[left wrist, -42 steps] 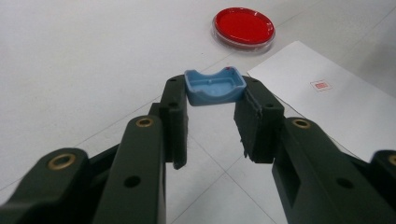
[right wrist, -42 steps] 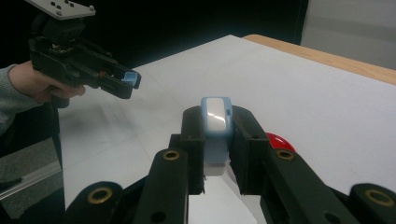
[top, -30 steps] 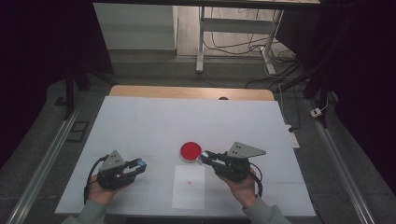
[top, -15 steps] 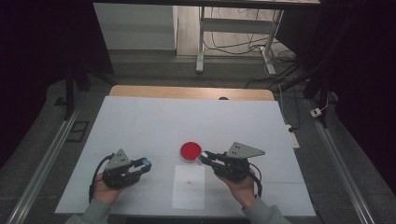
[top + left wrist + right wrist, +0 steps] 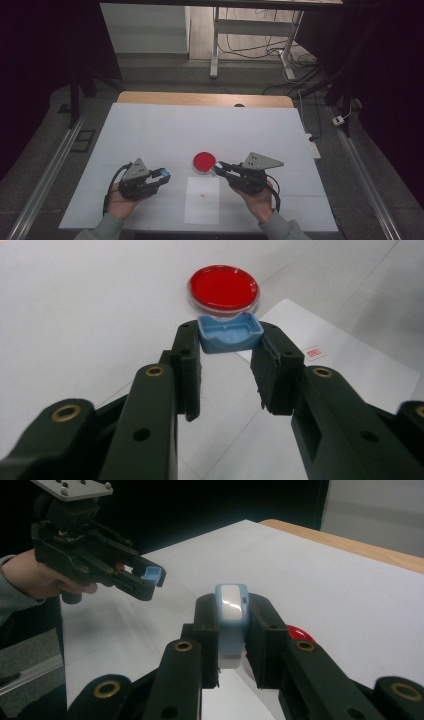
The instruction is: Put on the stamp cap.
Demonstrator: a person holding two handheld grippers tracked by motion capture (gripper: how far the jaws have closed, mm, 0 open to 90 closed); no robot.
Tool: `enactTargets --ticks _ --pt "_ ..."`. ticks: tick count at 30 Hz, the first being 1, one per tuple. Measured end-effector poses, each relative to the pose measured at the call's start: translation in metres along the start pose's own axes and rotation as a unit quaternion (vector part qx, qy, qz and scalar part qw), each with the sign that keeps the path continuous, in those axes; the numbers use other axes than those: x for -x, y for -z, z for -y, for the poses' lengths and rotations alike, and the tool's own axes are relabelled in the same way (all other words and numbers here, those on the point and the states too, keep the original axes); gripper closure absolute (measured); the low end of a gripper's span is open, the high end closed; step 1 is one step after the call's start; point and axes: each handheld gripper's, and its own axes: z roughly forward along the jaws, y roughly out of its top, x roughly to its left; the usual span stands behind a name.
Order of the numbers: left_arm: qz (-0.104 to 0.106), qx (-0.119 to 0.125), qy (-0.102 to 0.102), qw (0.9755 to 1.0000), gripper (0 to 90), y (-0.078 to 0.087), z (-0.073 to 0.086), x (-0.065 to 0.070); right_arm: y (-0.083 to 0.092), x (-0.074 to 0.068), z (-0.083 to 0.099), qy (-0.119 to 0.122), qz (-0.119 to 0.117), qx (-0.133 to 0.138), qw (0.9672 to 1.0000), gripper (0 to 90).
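Now left gripper sits nearer red dish.

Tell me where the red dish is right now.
The red dish sits on the white table cover in the high view, just beyond the sheet of paper, between the left hand-held gripper and the right hand-held gripper.

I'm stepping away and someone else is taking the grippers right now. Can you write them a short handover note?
Left gripper: shut on a small blue cap, held off the table, open side up.
Right gripper: shut on a blue and white stamp, held close beside the red ink pad.
On the white table: the round ink pad in its clear dish, and nearer the person a sheet of paper with one small red mark.
Done: cap off, apparently one print made.
Left: probably recap the stamp and set it down.
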Motion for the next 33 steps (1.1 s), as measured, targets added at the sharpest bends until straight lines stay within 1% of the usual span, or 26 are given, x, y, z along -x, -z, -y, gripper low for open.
enactTargets --ticks 7,24,33 --pt "0.011 -0.004 -0.017 0.9998 65.0 -0.014 -0.011 0.009 -0.001 0.0 0.001 -0.001 0.001 0.001 1.0 75.4" --pt "0.022 -0.006 -0.03 0.9993 65.0 -0.029 -0.024 0.018 -0.001 -0.001 0.0 -0.004 0.002 0.004 1.0 75.4" --pt "0.029 -0.013 -0.05 0.9983 65.0 -0.041 -0.033 0.028 0.0 -0.001 -0.002 -0.003 0.003 0.01 0.9999 75.4"
